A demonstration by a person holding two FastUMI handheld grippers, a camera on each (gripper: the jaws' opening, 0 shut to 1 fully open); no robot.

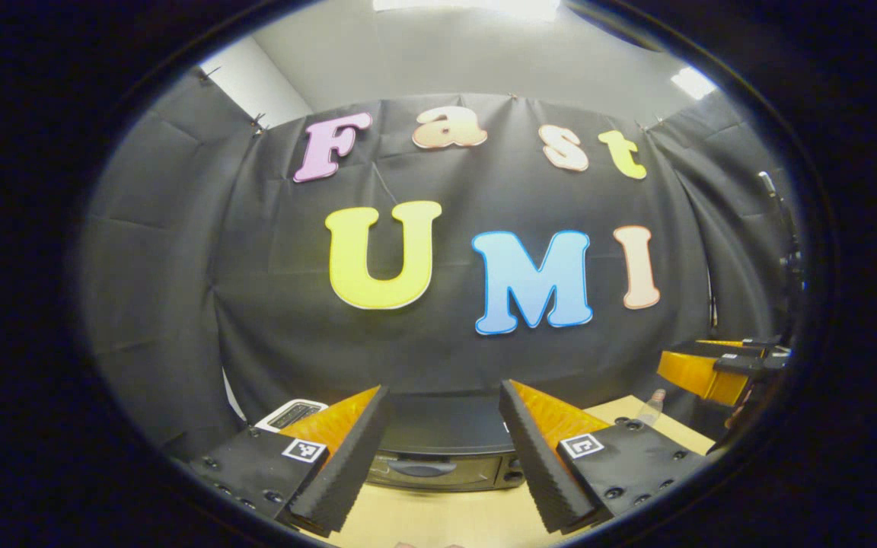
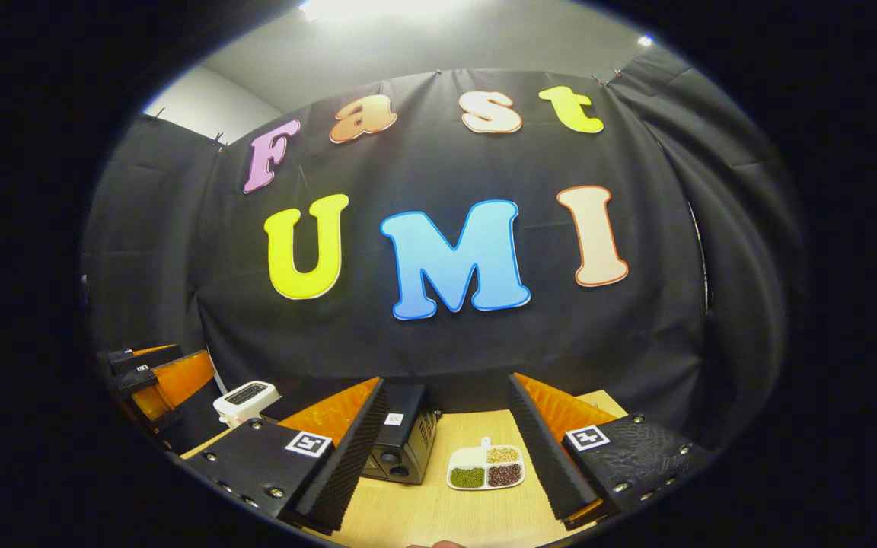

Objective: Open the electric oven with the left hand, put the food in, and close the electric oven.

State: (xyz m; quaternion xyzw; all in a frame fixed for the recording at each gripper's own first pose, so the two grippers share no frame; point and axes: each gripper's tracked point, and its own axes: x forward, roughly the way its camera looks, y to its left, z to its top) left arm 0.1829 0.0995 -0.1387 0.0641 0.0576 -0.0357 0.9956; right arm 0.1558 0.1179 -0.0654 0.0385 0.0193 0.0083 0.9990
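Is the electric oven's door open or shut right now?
Shut. In the left gripper view the electric oven shows its door flat against the front, handle facing out, framed between the open left gripper.

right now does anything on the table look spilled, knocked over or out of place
Nothing stands out. The electric oven stands upright with its door shut, the divided food tray lies flat on the table with its fillings inside the compartments, and the white toaster stands upright at the back.
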